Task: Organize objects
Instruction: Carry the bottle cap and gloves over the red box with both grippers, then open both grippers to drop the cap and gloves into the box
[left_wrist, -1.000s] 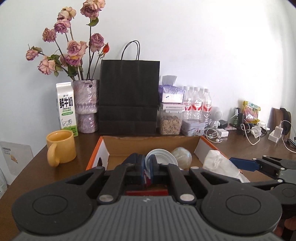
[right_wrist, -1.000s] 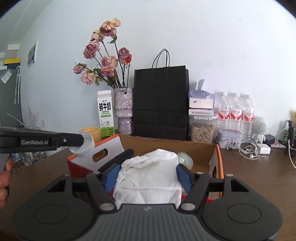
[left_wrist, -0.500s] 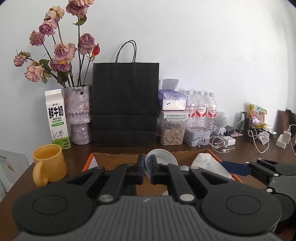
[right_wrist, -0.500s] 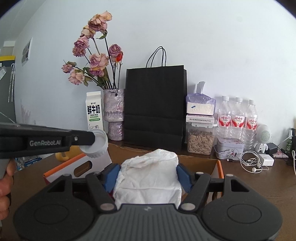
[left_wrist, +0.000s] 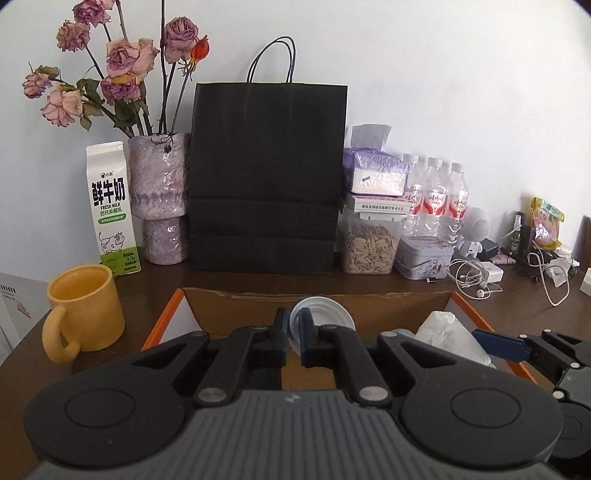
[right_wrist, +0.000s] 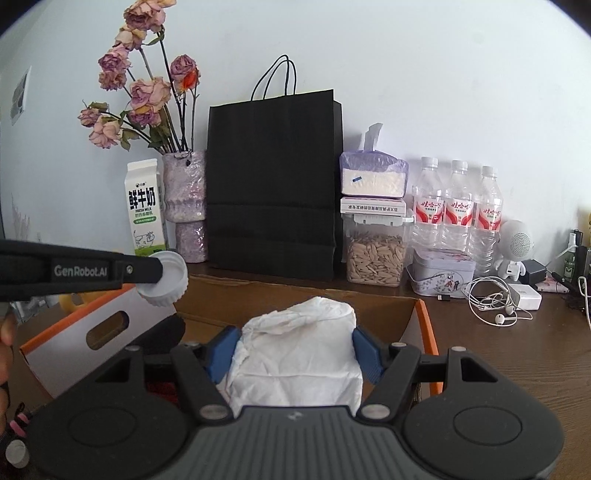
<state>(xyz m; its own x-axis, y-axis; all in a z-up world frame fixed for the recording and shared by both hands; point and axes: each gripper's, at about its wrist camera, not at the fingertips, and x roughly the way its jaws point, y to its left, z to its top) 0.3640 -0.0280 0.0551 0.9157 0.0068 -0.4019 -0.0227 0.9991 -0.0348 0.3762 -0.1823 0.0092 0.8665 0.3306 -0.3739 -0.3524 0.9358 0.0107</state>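
My left gripper (left_wrist: 291, 339) is shut on the edge of a white round lid (left_wrist: 319, 314) and holds it over the open cardboard box (left_wrist: 314, 295) with orange edges. In the right wrist view the same lid (right_wrist: 162, 278), ridged around its rim, sticks out from the left gripper's fingertips at the left. My right gripper (right_wrist: 295, 354) is shut on a crumpled white paper wad (right_wrist: 299, 332) between its blue pads, above the box's right half. The wad (left_wrist: 448, 330) also shows in the left wrist view. The box floor is mostly hidden.
Along the wall stand a milk carton (left_wrist: 110, 206), a purple vase of dried roses (left_wrist: 159, 192), a black paper bag (left_wrist: 266, 177), a seed container (left_wrist: 369, 247), water bottles (right_wrist: 458, 210) and a tin (right_wrist: 443, 273). A yellow mug (left_wrist: 85, 306) sits left of the box. Earphones and chargers (right_wrist: 506, 299) lie at the right.
Both grippers have moved forward over the box toward the wall, so the bag and vase look larger and the box interior has dropped from view. Both grips are unchanged.
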